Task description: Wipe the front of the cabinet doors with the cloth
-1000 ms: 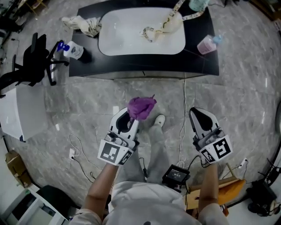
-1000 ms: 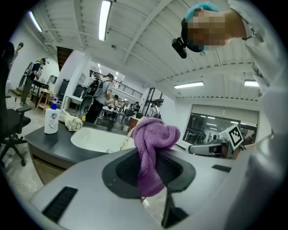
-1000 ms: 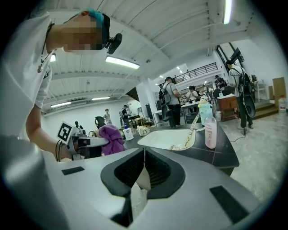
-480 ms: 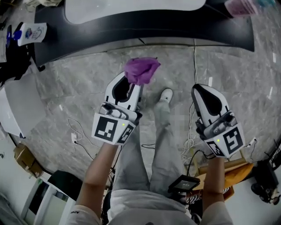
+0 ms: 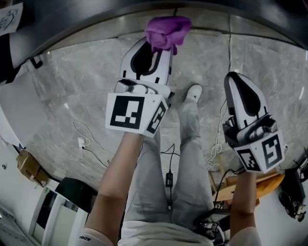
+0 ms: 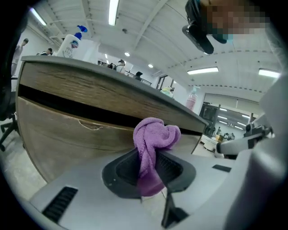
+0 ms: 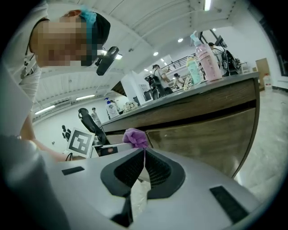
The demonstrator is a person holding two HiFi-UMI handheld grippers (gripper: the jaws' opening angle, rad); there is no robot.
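Left gripper thrust forward on outstretched bare forearm, jaws clamped on bunched purple cloth. Cloth held just beside wooden cabinet door; contact unclear. Right gripper at right, drawn nearer body, jaws pressed together, nothing between. Person's shoe on marble floor between grippers.

Your room is bright, evenly lit by ceiling strip lights (long white tubes). Both gripper views bulge fisheye-style and go black at the corners. The cloth in your left gripper looks sharp; the floor shows soft shadows.
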